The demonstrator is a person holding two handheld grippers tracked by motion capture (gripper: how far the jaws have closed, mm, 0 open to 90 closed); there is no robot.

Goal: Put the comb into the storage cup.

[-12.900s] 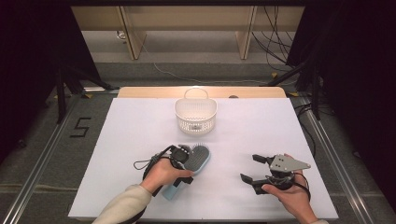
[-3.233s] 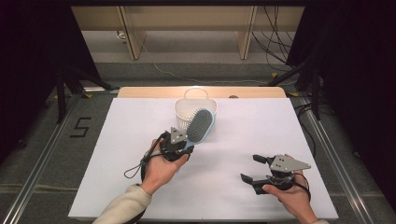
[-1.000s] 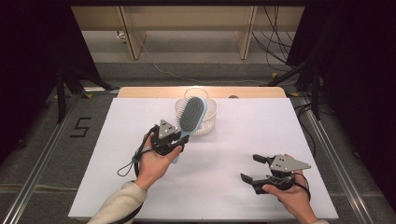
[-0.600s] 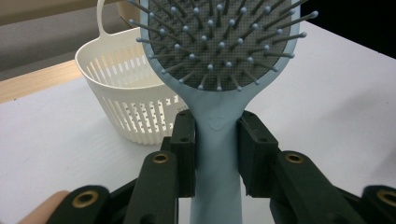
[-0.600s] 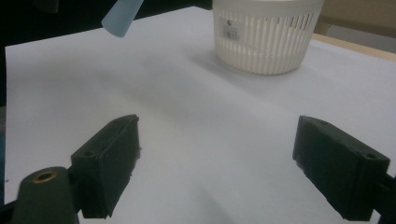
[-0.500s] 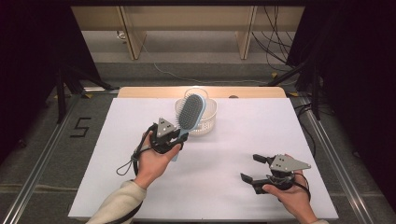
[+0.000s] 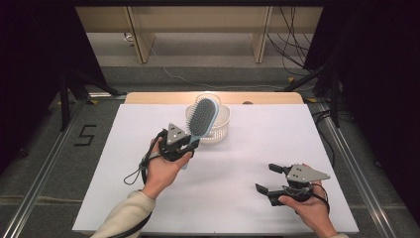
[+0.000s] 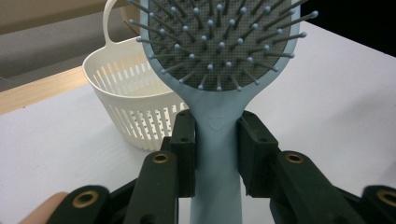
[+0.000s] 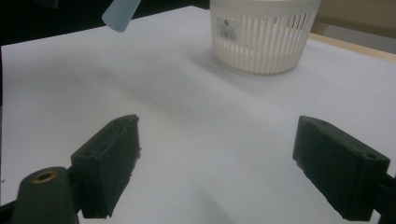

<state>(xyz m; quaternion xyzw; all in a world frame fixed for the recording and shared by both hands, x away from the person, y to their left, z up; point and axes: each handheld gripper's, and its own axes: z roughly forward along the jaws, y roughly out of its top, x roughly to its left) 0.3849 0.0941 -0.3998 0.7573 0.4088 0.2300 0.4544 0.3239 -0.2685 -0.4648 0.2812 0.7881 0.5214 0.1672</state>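
Note:
A light-blue hairbrush [image 7: 202,119] [image 8: 219,60] with a grey bristle pad is held up off the table, head upward, over the near rim of the white slotted basket [image 7: 210,124] [image 8: 135,107]. My left gripper [image 7: 184,148] [image 8: 215,154] is shut on the brush's handle. The handle's lower tip [image 9: 120,13] shows at the top left of the right gripper view, with the basket [image 9: 264,32] beyond it. My right gripper [image 7: 266,179] [image 9: 229,163] rests low at the front right of the table, open, with nothing between its jaws.
A white sheet [image 7: 237,163] covers the table; a wooden strip [image 7: 163,98] runs along its far edge. The basket has a loop handle [image 8: 112,28]. Dark frame legs and cables stand on the floor beyond and at both sides.
My left gripper has lifted the hairbrush from the front of the table and carried it up and back to the basket, tipping the head upright. The right gripper has stayed still.

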